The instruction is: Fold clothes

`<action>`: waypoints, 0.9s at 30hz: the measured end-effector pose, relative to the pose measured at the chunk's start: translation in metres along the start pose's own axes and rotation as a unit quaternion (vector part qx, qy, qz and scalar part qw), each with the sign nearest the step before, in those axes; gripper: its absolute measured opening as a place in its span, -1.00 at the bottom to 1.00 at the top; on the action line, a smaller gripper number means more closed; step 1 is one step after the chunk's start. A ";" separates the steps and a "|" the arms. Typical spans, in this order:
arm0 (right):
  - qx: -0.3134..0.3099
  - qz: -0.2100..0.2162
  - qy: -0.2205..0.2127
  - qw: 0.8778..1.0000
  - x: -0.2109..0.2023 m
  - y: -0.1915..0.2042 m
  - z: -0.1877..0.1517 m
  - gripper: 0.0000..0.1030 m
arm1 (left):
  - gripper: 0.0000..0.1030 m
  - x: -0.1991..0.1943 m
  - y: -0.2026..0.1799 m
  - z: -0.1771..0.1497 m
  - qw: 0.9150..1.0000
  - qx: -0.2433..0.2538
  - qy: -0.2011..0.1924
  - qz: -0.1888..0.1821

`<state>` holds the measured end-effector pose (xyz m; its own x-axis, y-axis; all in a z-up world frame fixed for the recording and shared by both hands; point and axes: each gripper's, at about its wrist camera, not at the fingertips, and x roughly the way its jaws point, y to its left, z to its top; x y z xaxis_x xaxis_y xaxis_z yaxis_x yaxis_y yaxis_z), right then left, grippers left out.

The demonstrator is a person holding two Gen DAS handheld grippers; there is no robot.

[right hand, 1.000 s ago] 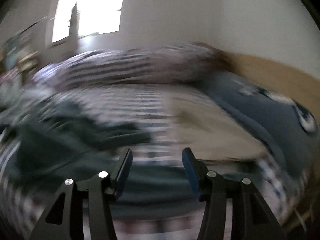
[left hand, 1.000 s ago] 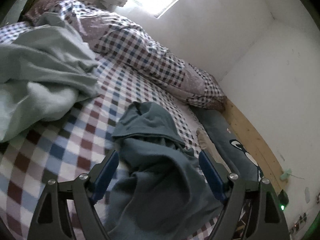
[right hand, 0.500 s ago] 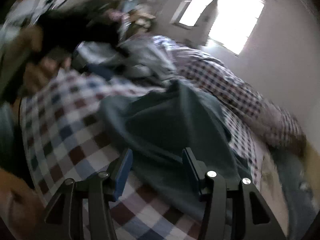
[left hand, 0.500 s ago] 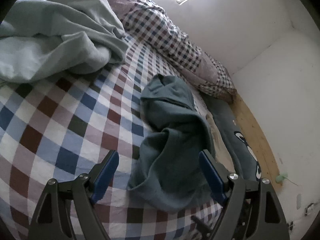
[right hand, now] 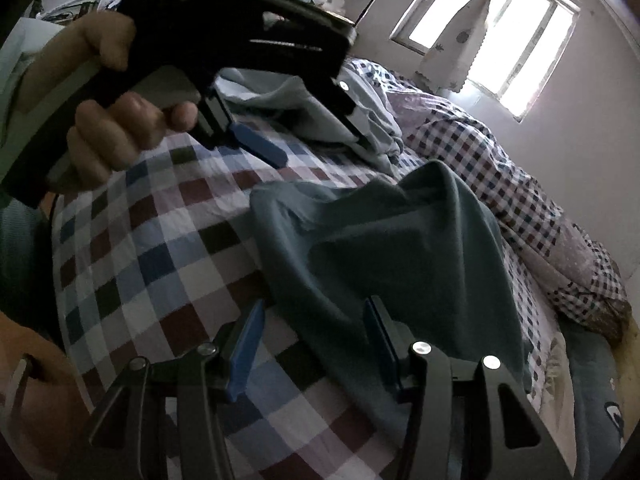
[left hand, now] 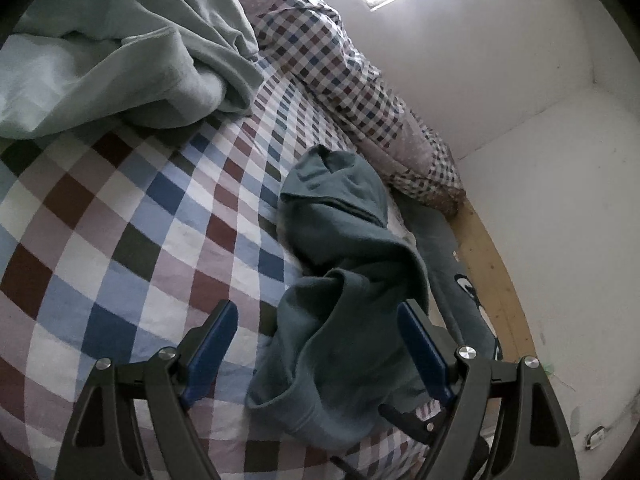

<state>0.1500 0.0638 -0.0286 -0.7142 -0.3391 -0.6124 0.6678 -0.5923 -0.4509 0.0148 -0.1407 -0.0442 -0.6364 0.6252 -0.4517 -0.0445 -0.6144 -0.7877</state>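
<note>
Checkered bed (left hand: 120, 240): teal garment (left hand: 344, 320) crumpled; both grippers (left hand: 318, 344) (right hand: 316, 344) agape; hand (right hand: 116, 136) right-view only.

Left gripper (left hand: 316, 344): we hold it aloft with its two blue-padded fingers (left hand: 212, 340) spread wide, nothing between them. In the right wrist view we see it from the side, our left hand (right hand: 108, 120) wrapped round its black handle, thumb on top and fingers curled beneath.

Right gripper (right hand: 312, 344): we keep its jaws parted, more narrowly than the left's, blue pads (right hand: 246, 354) facing each other with nothing clamped between them.
</note>
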 end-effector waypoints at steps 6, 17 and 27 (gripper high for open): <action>-0.017 -0.003 -0.010 1.000 0.010 0.012 0.009 0.01 | 0.65 0.000 0.000 0.006 1.000 -0.011 -0.006 -0.009; -0.003 -0.028 -0.012 1.000 0.023 0.003 0.014 -0.65 | 0.65 0.009 -0.005 0.012 1.000 -0.003 -0.003 -0.012; 0.121 -0.035 -0.028 0.992 0.010 -0.051 0.011 -0.86 | 0.65 0.011 -0.005 0.013 1.000 -0.005 -0.004 -0.016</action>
<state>0.1061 0.0823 -0.0042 -0.7721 -0.3271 -0.5448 0.5508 -0.7721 -0.3171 -0.0018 -0.1373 -0.0398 -0.6414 0.6405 -0.4223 -0.0578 -0.5893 -0.8059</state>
